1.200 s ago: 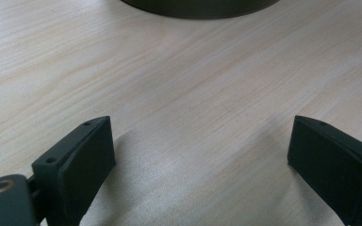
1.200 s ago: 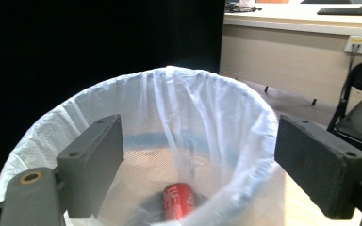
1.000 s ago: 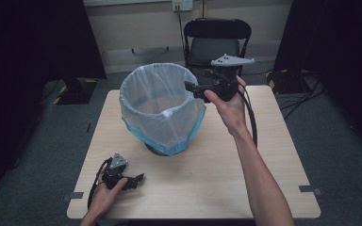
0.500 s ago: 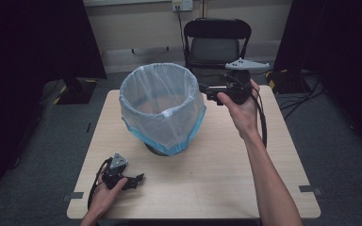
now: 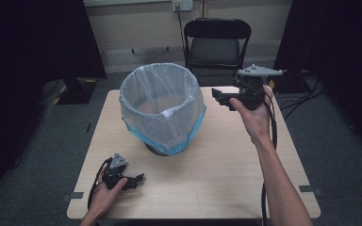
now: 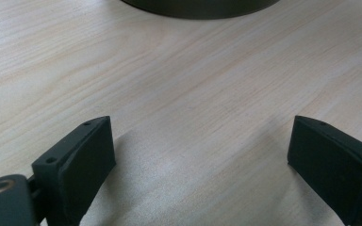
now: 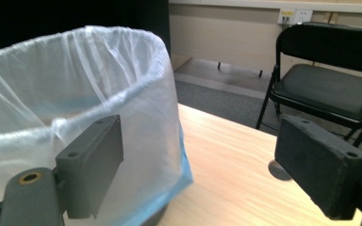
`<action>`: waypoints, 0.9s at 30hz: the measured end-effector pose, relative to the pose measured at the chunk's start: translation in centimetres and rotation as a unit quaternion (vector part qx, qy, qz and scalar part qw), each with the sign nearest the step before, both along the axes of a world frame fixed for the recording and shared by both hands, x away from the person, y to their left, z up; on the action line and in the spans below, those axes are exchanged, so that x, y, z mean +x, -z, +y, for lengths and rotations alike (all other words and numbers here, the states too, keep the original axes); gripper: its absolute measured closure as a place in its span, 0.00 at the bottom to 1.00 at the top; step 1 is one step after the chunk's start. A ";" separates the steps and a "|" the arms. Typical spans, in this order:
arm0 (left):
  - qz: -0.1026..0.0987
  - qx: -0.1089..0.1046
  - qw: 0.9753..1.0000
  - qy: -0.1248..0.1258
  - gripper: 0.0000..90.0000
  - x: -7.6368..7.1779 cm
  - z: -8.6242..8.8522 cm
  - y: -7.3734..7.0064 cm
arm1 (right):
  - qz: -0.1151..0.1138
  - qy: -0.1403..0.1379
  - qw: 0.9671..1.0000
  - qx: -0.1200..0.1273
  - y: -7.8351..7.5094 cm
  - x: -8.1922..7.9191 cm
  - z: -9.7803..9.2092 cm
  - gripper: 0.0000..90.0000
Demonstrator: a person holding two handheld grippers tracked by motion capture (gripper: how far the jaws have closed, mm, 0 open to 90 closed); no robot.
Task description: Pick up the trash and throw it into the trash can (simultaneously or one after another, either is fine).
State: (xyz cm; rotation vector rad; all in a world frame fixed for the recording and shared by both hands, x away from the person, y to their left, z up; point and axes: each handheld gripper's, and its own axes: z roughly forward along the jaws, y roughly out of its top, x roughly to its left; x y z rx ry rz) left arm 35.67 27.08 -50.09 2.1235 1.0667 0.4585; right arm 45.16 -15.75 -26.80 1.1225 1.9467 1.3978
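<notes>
A round bin lined with a pale blue plastic bag [image 5: 161,106] stands on the wooden table [image 5: 226,160], left of centre and toward the back. My right gripper [image 5: 218,97] hovers above the table just right of the bin's rim, jaws pointing at the bag [image 7: 75,117], open with nothing between them. My left gripper [image 5: 139,179] rests low on the table near the front left corner, open and empty; its view looks across bare wood [image 6: 193,94] to the dark base of the bin [image 6: 202,7].
A black folding chair [image 5: 217,44] stands behind the table's far edge, also seen as the chair [image 7: 330,80] past the right jaws. Dark curtains flank both sides. Cables [image 5: 306,89] lie on the floor at the right.
My right gripper has drawn back to the right, away from the bin's rim, and sits a little lower. The left gripper has stayed put.
</notes>
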 end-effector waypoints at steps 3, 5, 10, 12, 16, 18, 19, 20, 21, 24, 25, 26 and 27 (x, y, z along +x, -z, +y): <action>0.000 0.000 1.000 0.000 0.08 0.0 0.0 0.0 | 0.004 0.003 1.000 -0.002 0.5 -0.2 -0.5 0.17; 0.000 0.000 1.000 0.000 0.08 0.0 0.0 0.0 | 0.005 0.006 1.000 -0.002 0.8 -0.4 -0.8 0.17; 0.000 0.000 1.000 0.000 0.08 0.0 0.0 0.0 | 0.010 0.009 1.000 -0.001 1.6 -0.8 -1.3 0.17; 0.000 0.000 1.000 0.000 0.08 0.0 0.0 0.0 | 0.016 0.008 1.000 0.002 2.0 -1.0 -1.6 0.17; 0.000 0.000 1.000 0.000 0.08 0.0 0.0 0.0 | 0.023 0.013 1.000 0.002 3.0 -1.4 -2.2 0.17; 0.000 0.000 1.000 0.000 0.08 0.0 0.0 0.0 | 0.031 0.014 0.999 0.004 3.6 -1.7 -2.6 0.17; 0.000 0.000 1.000 0.000 0.08 0.0 0.0 0.0 | 0.033 0.020 0.999 0.004 4.0 -1.9 -3.0 0.17; 0.000 0.000 1.000 0.000 0.08 0.0 0.0 0.0 | 0.033 0.020 0.999 0.004 4.0 -1.9 -3.0 0.17; 0.000 0.000 1.000 0.000 0.08 0.0 0.0 0.0 | 0.036 0.024 0.999 0.002 4.5 -2.1 -3.3 0.17; 0.000 0.001 1.000 0.001 0.08 0.0 0.0 0.0 | 0.038 0.030 0.999 -0.002 4.9 -2.3 -3.6 0.17; -0.001 0.001 1.000 0.001 0.08 0.0 0.0 0.0 | 0.038 0.033 0.999 -0.004 5.3 -2.5 -4.0 0.17; -0.001 0.001 1.000 0.001 0.08 0.0 0.0 0.0 | 0.038 0.033 0.999 -0.004 5.3 -2.5 -4.0 0.17; -0.001 0.001 1.000 0.001 0.08 0.0 0.0 0.0 | 0.038 0.036 0.999 -0.006 5.5 -2.6 -4.1 0.17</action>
